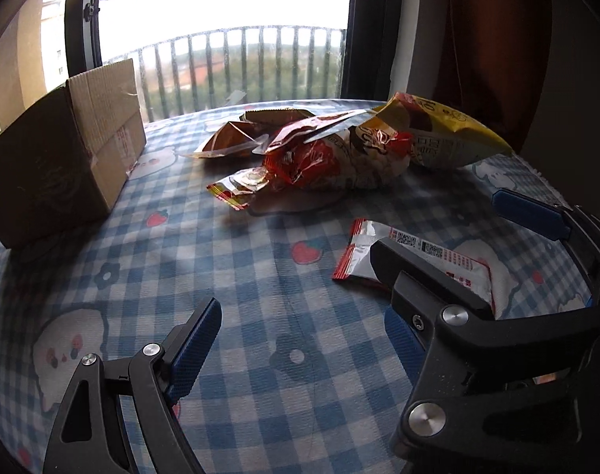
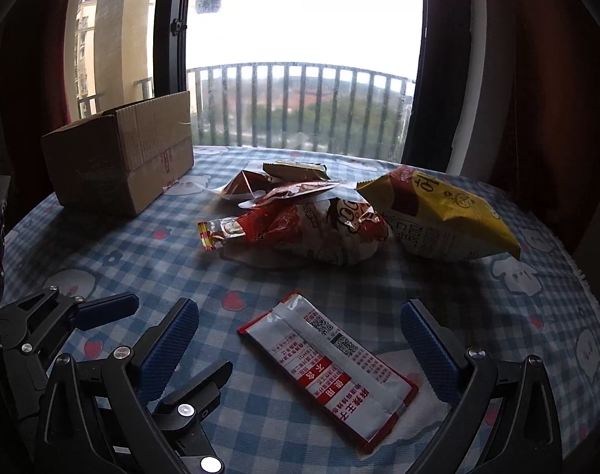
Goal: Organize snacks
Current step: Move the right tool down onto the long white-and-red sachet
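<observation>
Two claws work this checked bench (image 1: 260, 276). From the left wrist view, the left claw (image 1: 300, 339) hangs with fingers spread wide and empty above the cloth, the cardboard box (image 1: 63, 150) to its left, probably the destination for the snacks. The snack pile (image 1: 331, 158) sits mid-bench.

From the right wrist view, the right claw (image 2: 300, 343) is spread apart, straddling the flat silver packet (image 2: 331, 367) lying print-up, seemingly lined up to grip it.
</observation>
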{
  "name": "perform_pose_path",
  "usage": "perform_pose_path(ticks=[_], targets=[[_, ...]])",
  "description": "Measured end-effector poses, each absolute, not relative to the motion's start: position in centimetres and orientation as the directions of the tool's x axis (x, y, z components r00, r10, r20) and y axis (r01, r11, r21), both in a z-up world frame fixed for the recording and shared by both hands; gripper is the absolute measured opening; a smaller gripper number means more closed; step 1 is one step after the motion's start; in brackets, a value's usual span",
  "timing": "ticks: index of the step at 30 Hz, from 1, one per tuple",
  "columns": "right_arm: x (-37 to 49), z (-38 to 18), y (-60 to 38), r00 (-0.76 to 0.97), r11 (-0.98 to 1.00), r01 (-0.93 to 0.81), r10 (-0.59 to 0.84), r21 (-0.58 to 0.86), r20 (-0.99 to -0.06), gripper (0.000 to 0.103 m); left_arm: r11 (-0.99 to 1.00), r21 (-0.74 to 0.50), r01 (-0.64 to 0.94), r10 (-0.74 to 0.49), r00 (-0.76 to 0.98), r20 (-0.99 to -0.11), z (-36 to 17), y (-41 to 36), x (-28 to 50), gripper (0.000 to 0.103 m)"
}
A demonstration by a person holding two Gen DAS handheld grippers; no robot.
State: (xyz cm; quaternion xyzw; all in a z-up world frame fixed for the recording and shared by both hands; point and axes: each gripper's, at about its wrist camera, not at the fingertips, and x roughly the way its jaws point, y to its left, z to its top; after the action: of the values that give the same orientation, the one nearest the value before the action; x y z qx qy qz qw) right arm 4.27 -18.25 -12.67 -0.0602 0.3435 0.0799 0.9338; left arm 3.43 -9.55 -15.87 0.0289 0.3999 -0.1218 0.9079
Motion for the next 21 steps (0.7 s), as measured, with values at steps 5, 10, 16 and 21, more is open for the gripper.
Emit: perform_pose_path(ticks=[5, 10, 16, 21], targets=[[5.2, -14.9, -19.9, 0.696, 0.983, -0.181, 0.104, -0.033, -0.71, 0.102, 0.962, -0.009, 0.273, -0.184, 0.623, -0.76, -17.2, -10.6, 3.7, 0.086], [6.4, -16.1, -20.7, 0.634, 0.978, -0.203, 0.09, -0.053, -0.768, 0.091, 0.959, -0.011, 0.282, -0.188, 0.609, -0.77, -17.7, -10.8, 3.7, 0.086], [7.0, -17.0, -21.4, 0.574, 0.976, -0.217, 0.157, 0.036, -0.804, 0.085, 0.96, -0.009, 0.279, -0.181, 0.598, -0.781, -17.6, -10.5, 4.2, 0.088], [7.9, -17.1, -20.7, 0.56, 0.982, -0.183, 0.149, 0.053, -0.815, 0.081, 0.971, -0.004, 0.237, -0.149, 0.599, -0.787, -17.5, -10.0, 5.4, 0.089]])
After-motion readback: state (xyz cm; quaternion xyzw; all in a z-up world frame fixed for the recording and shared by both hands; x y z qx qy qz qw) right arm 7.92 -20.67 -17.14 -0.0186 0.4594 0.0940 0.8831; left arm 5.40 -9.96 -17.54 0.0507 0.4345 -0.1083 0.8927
